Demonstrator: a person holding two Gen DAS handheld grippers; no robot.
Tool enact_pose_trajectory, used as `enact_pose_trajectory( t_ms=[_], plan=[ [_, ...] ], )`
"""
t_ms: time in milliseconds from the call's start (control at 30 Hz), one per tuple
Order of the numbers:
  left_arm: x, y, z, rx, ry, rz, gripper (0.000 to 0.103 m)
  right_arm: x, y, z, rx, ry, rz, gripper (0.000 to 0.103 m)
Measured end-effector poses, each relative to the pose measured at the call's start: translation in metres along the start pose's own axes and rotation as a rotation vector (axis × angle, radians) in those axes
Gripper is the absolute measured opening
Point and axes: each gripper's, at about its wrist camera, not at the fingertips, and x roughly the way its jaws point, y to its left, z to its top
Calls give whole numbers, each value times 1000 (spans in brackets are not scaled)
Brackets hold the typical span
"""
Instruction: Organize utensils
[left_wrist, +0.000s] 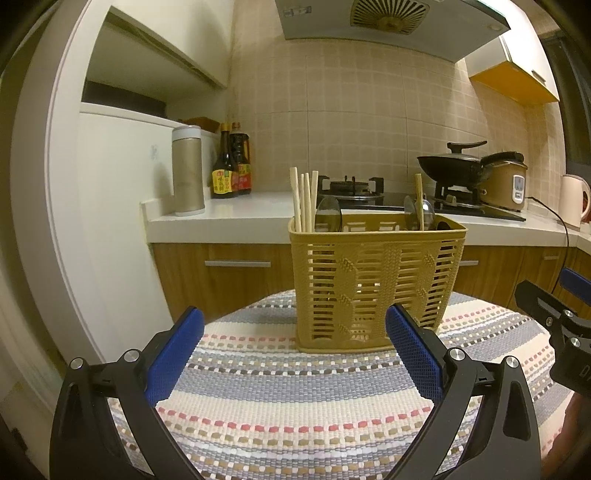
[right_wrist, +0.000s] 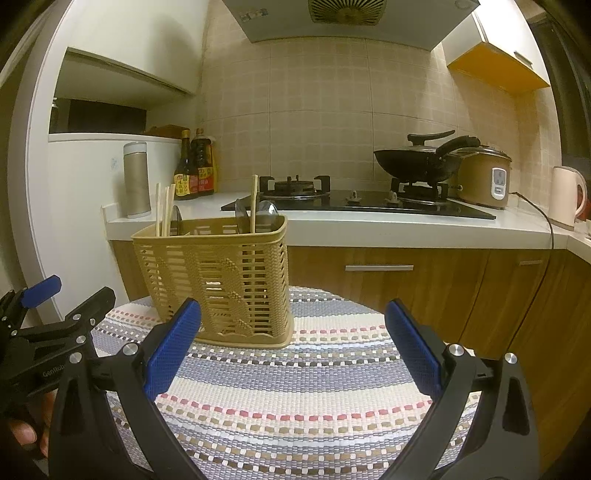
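Observation:
A tan slatted utensil basket (left_wrist: 373, 280) (right_wrist: 218, 280) stands upright on a round table under a striped woven cloth (left_wrist: 295, 398) (right_wrist: 303, 398). Several wooden chopsticks (left_wrist: 304, 201) (right_wrist: 164, 208) and a spoon (left_wrist: 328, 214) (right_wrist: 176, 220) stand in its left compartment. One chopstick (left_wrist: 419, 201) (right_wrist: 253, 203) and two spoons (left_wrist: 424, 214) (right_wrist: 266, 218) stand in the right one. My left gripper (left_wrist: 295, 328) is open and holds nothing, just short of the basket. My right gripper (right_wrist: 293, 325) is open too, to the basket's right.
Behind the table runs a white counter (right_wrist: 369, 225) with a gas hob (right_wrist: 354, 203), a black wok (right_wrist: 417, 162), a rice cooker (right_wrist: 484, 177), a kettle (right_wrist: 567, 197), sauce bottles (left_wrist: 231, 164) and a tall canister (left_wrist: 188, 170). A white fridge (left_wrist: 114, 221) stands left.

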Motion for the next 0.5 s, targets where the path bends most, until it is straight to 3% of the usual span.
enact_pose_trajectory(
  t_ms=[500],
  plan=[
    [2,-2,-2,8,10,-3,95,2,2,0,0,9,7,95]
  ],
)
